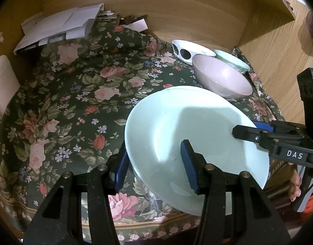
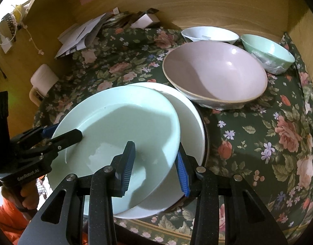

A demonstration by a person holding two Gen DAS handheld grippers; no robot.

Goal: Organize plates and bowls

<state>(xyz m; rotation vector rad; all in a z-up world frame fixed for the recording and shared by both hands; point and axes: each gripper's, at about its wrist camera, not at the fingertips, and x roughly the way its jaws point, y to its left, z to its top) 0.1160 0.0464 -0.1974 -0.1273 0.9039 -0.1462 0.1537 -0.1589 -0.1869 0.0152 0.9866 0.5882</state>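
Both tongs, left (image 1: 154,163) and right (image 2: 156,163), pinch opposite rims of the mint plate (image 2: 123,134), which should settle level, centred on the white plate (image 2: 193,126).

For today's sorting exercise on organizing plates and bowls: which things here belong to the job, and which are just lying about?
Job:
pale green round plate
white round plate beneath it
large pink ceramic bowl
small mint green bowl
white bowl

Lying about:
white folded papers
white paper roll
dark floral tablecloth
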